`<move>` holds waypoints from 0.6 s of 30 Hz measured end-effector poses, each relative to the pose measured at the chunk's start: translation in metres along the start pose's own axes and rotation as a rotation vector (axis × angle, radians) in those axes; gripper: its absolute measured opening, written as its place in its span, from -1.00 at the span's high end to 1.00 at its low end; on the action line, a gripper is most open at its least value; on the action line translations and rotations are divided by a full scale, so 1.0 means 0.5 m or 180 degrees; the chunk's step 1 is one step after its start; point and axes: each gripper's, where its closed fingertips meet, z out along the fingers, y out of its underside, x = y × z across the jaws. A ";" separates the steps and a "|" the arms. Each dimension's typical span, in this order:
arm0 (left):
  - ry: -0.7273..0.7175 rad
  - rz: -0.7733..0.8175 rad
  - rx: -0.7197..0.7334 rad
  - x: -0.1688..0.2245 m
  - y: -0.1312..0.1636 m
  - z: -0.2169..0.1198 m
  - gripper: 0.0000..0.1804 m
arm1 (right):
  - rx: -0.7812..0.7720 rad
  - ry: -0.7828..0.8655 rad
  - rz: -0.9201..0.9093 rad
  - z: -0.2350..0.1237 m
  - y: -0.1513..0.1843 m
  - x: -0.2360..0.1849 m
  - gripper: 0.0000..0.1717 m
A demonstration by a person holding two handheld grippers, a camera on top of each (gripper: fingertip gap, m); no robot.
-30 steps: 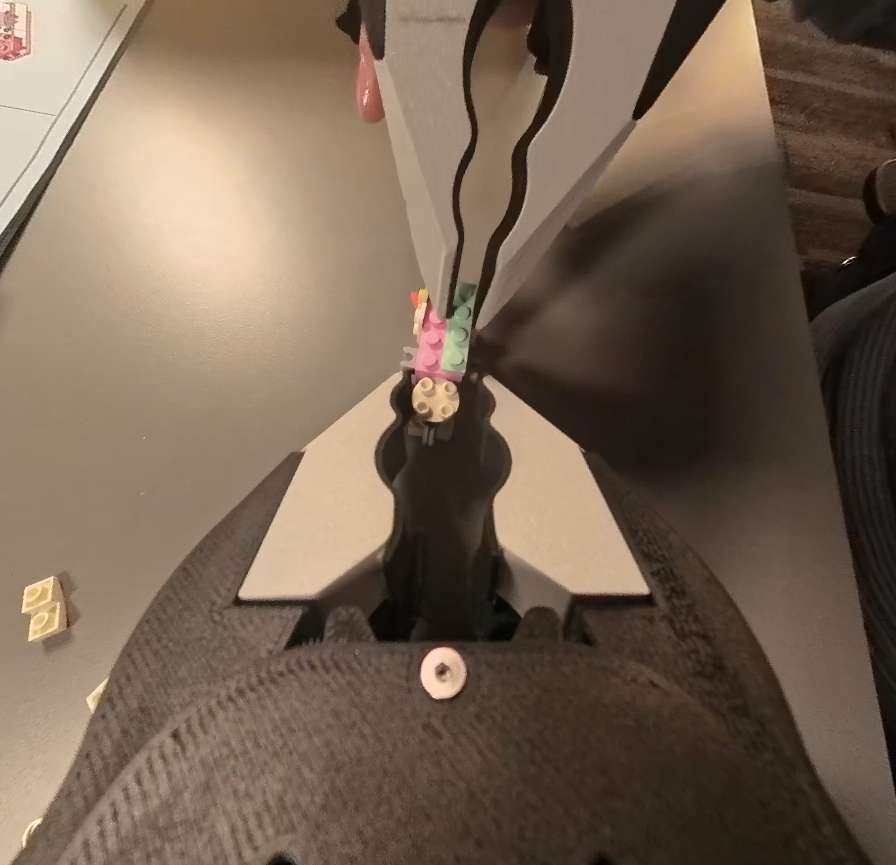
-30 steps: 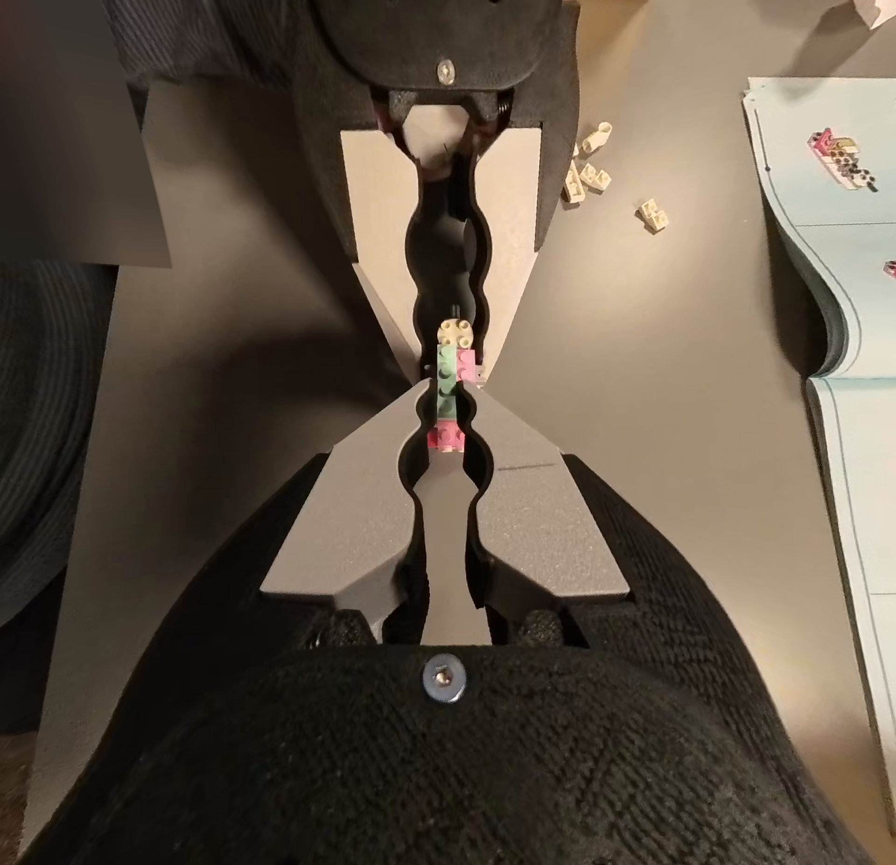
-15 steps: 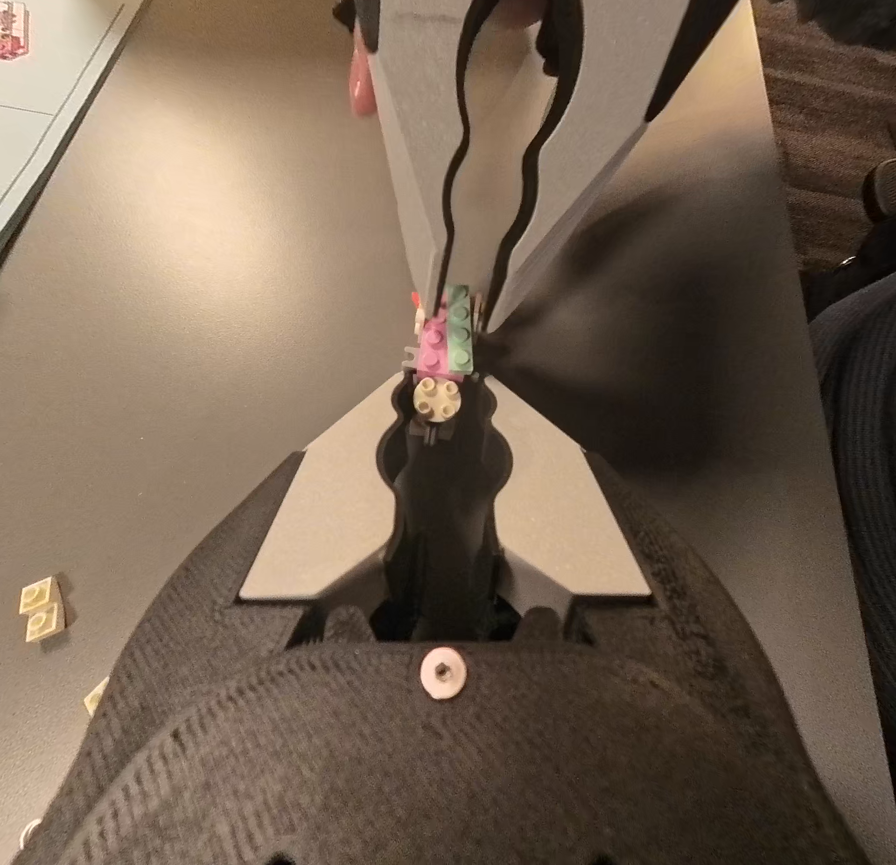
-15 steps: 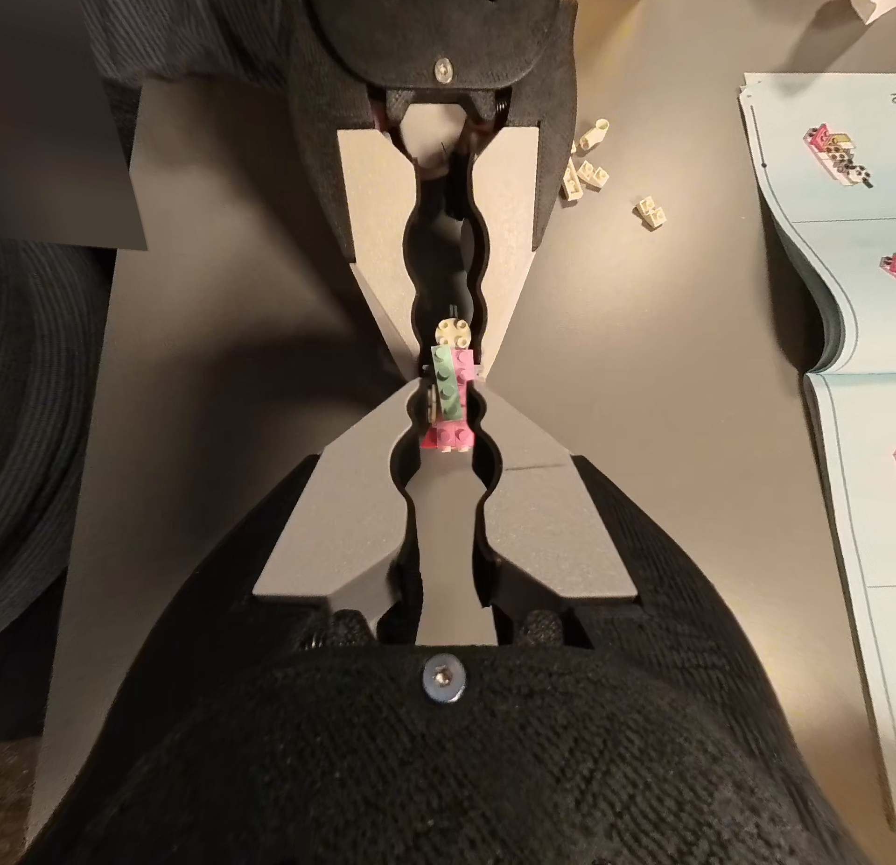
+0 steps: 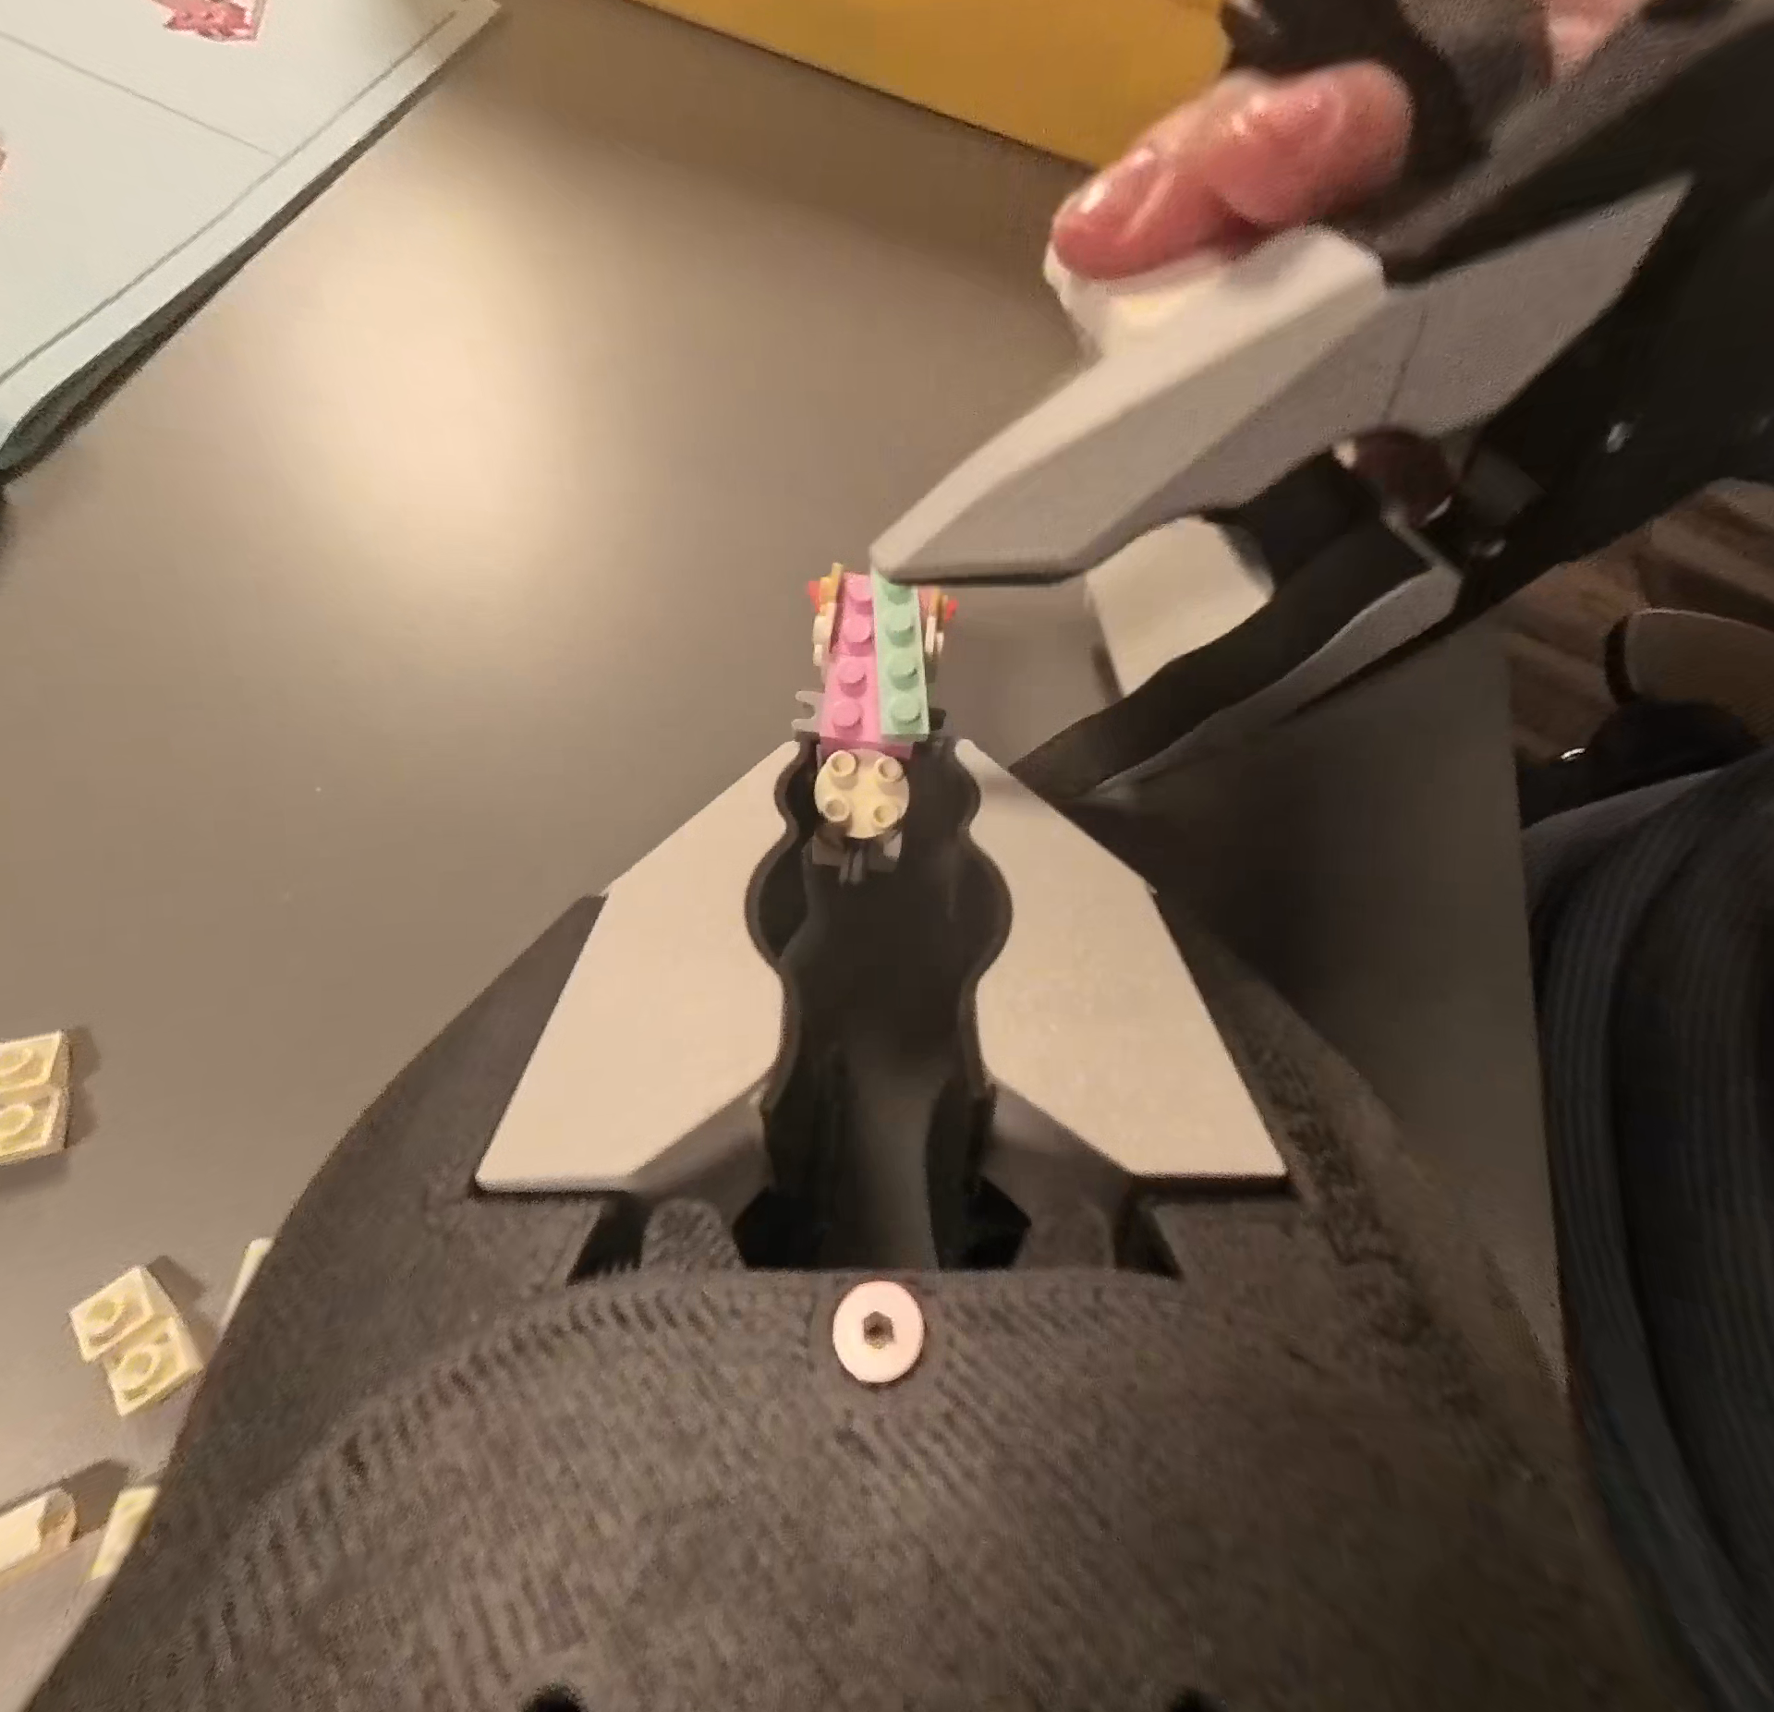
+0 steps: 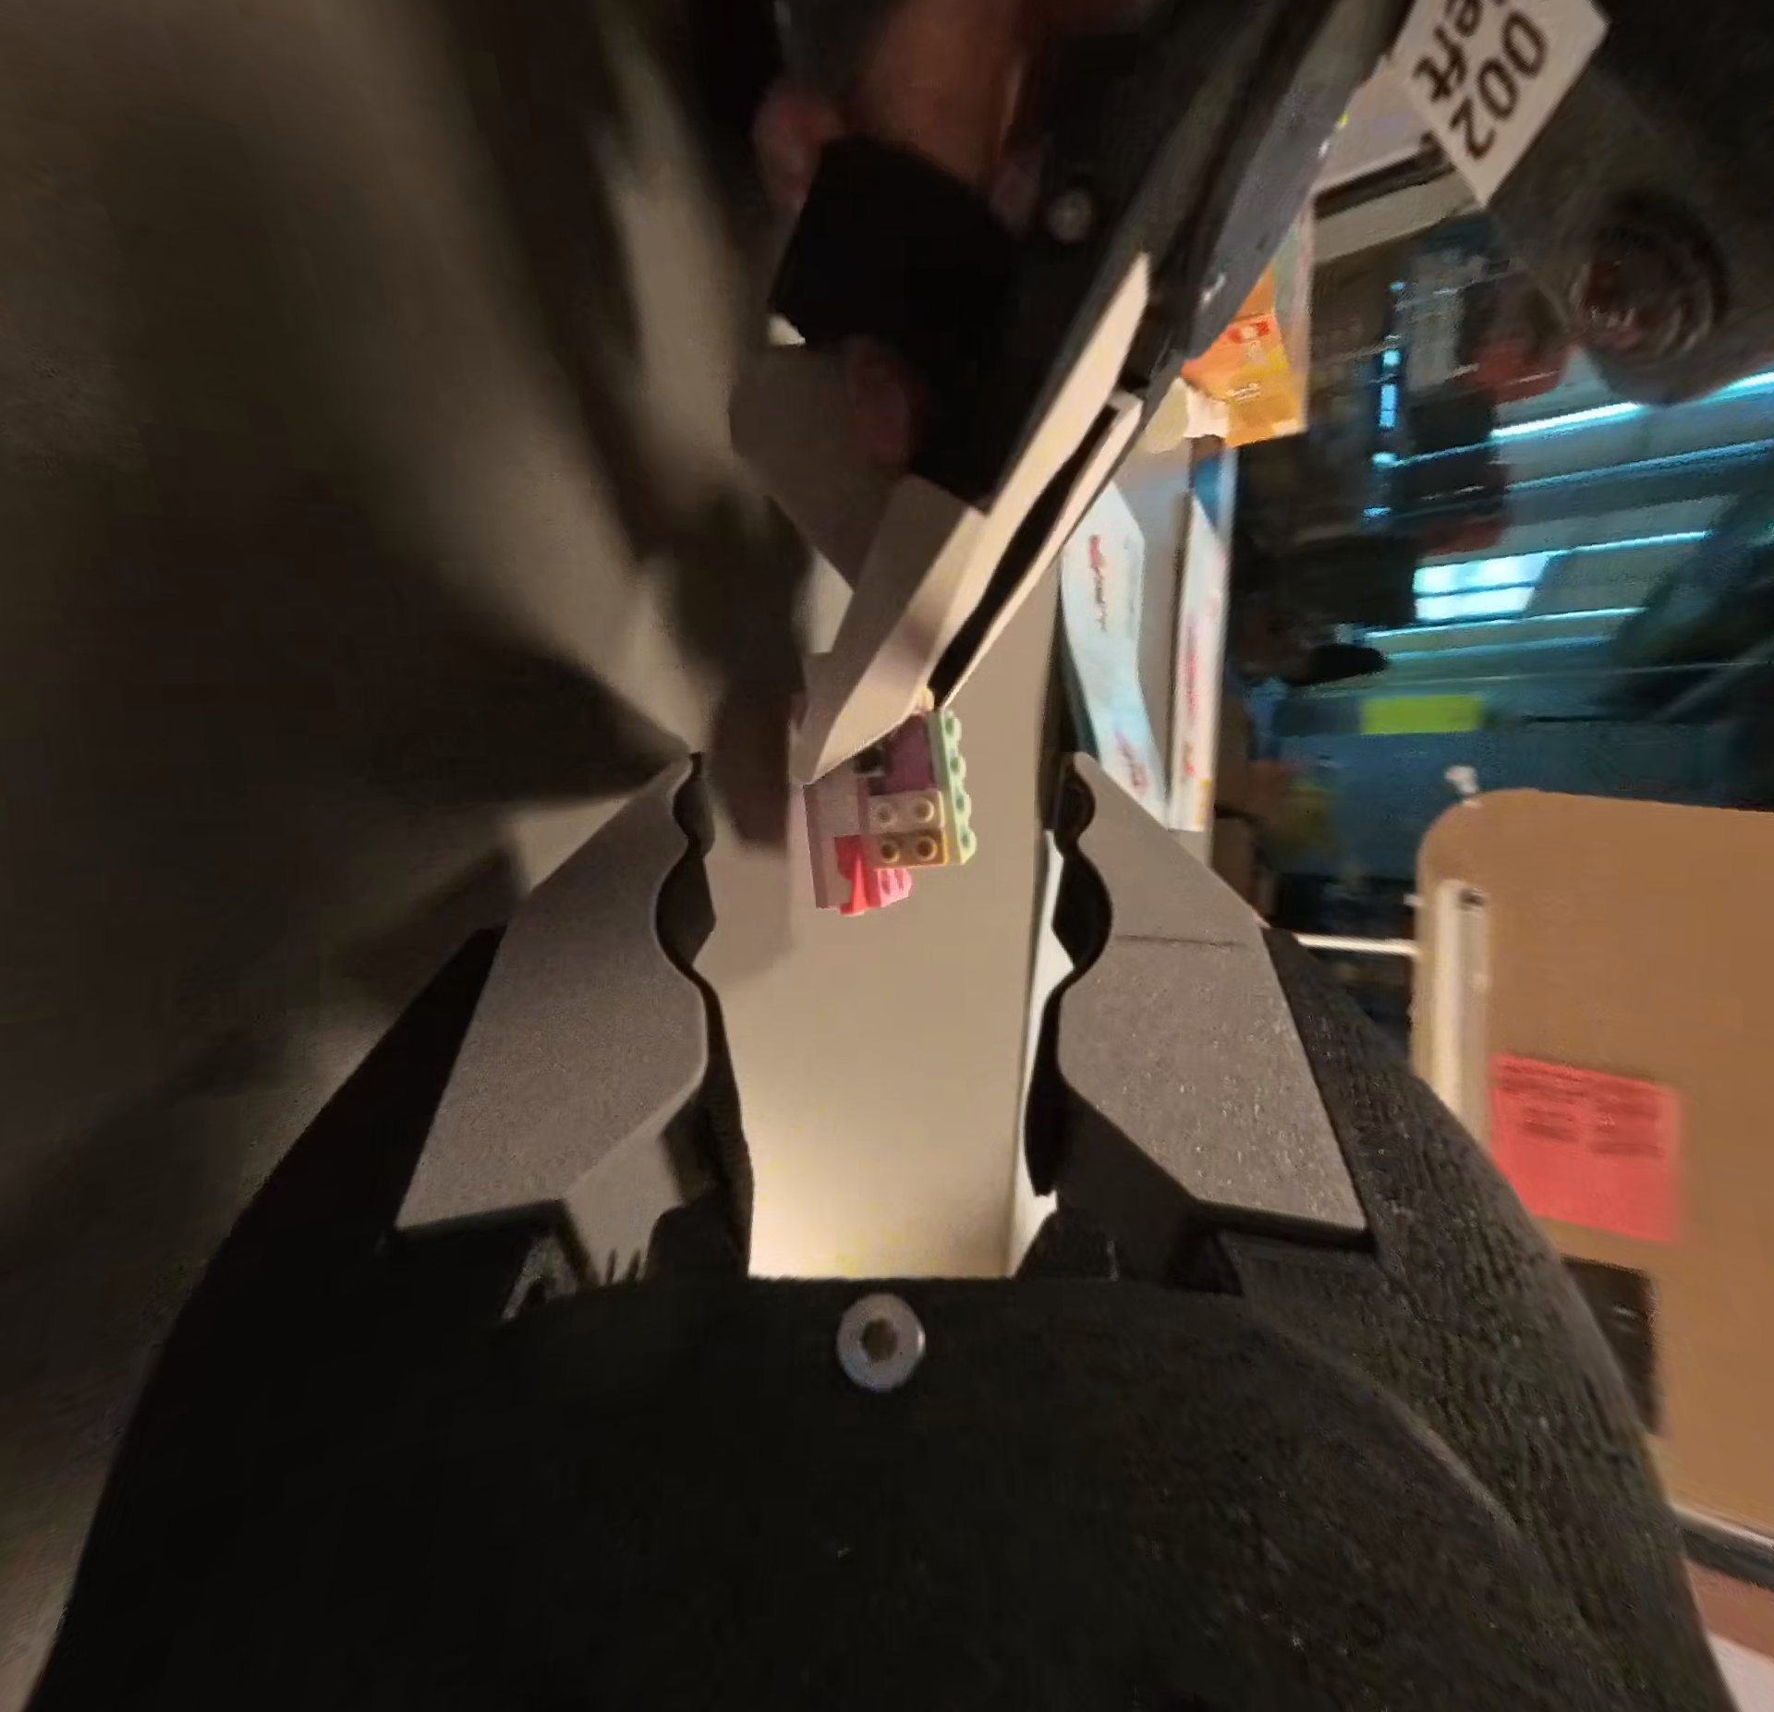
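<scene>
Left wrist view shows the left gripper with its jaws clamped on the near end of a small brick model, topped by a pink strip and a mint-green strip side by side, with a cream round stud piece at the gripped end. The model's long axis runs straight ahead, away from the camera, its far end free above the counter. One grey finger of the right gripper hangs just over that far end; whether it touches cannot be told. In the right wrist view those jaws stand wide apart, both pads well clear of the model, which hangs between and beyond them from the left gripper's tips. Cream brick pieces lie loose on the grey counter to the left, a pale blue instruction booklet farther off, and a yellow box behind. A cardboard box stands at the right of the blurred room.
</scene>
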 end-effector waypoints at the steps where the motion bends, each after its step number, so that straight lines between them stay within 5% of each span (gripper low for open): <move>1: -0.0006 -0.0049 0.0017 -0.001 -0.002 0.001 0.73 | -0.0035 0.0090 -0.0090 0.004 0.001 0.002 0.20; 11: -0.0179 -0.0233 0.0164 -0.023 -0.018 -0.007 0.73 | -0.0461 0.0599 -0.0662 0.035 0.033 0.035 0.33; 18: -0.0209 -0.0285 0.0218 -0.030 -0.022 -0.013 0.73 | -0.0437 0.0658 -0.0520 0.047 0.028 0.046 0.43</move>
